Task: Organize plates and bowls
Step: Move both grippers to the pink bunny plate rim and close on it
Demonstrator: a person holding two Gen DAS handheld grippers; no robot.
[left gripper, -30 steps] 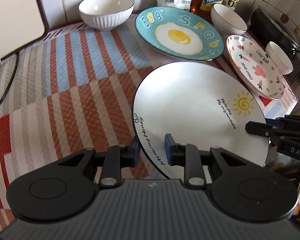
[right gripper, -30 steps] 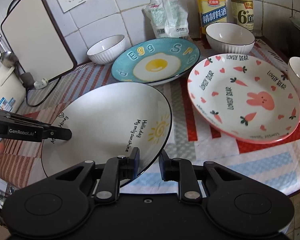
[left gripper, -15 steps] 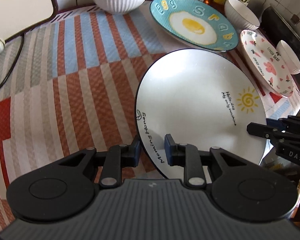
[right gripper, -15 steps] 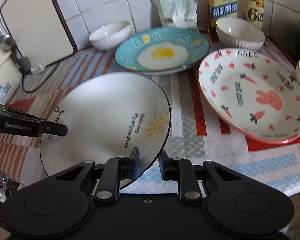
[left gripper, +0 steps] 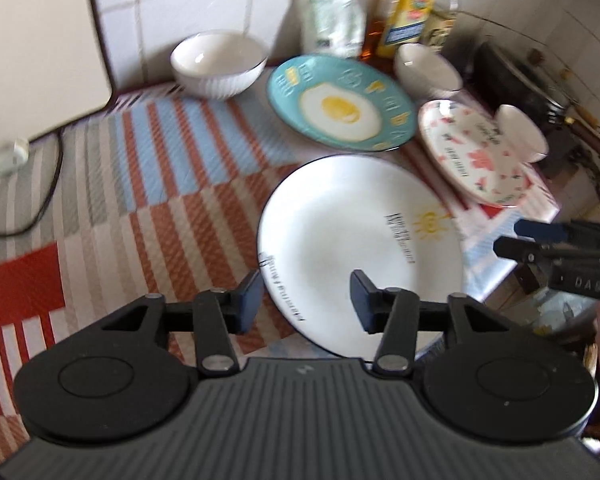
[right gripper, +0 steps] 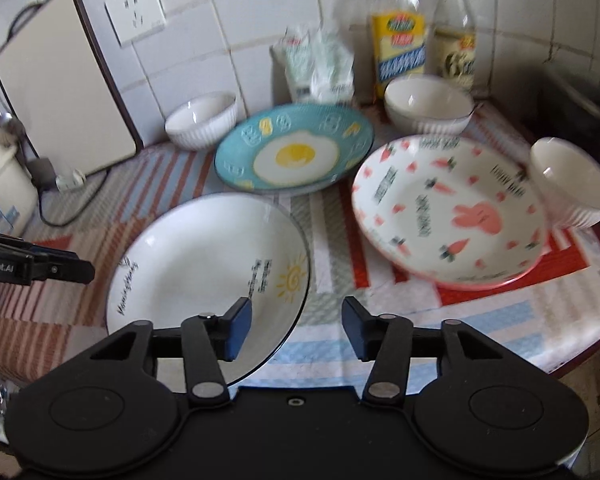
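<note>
A white plate with a sun drawing [left gripper: 352, 240] [right gripper: 204, 264] lies on the striped cloth near the front edge. My left gripper [left gripper: 306, 300] is open, its fingers straddling the plate's near rim without gripping it. My right gripper [right gripper: 294, 328] is open at the plate's opposite rim. Behind lie a blue fried-egg plate [left gripper: 340, 108] [right gripper: 294, 152] and a pink rabbit plate [left gripper: 480, 152] [right gripper: 448, 212]. White ribbed bowls stand at the back left [left gripper: 218, 62] [right gripper: 202, 120], back middle [left gripper: 426, 66] [right gripper: 428, 104] and right [left gripper: 520, 132] [right gripper: 572, 188].
Bottles [right gripper: 400, 48] and a bag [right gripper: 320, 64] stand against the tiled wall. A cutting board [right gripper: 60, 92] leans at the left with a cable [left gripper: 48, 200] below it. A dark stove [left gripper: 512, 80] is at the right. The counter's edge [right gripper: 520, 360] runs along the front.
Both grippers have opened and let go of the white sun plate, which now lies flat on the cloth. Both grippers have drawn back a little.
</note>
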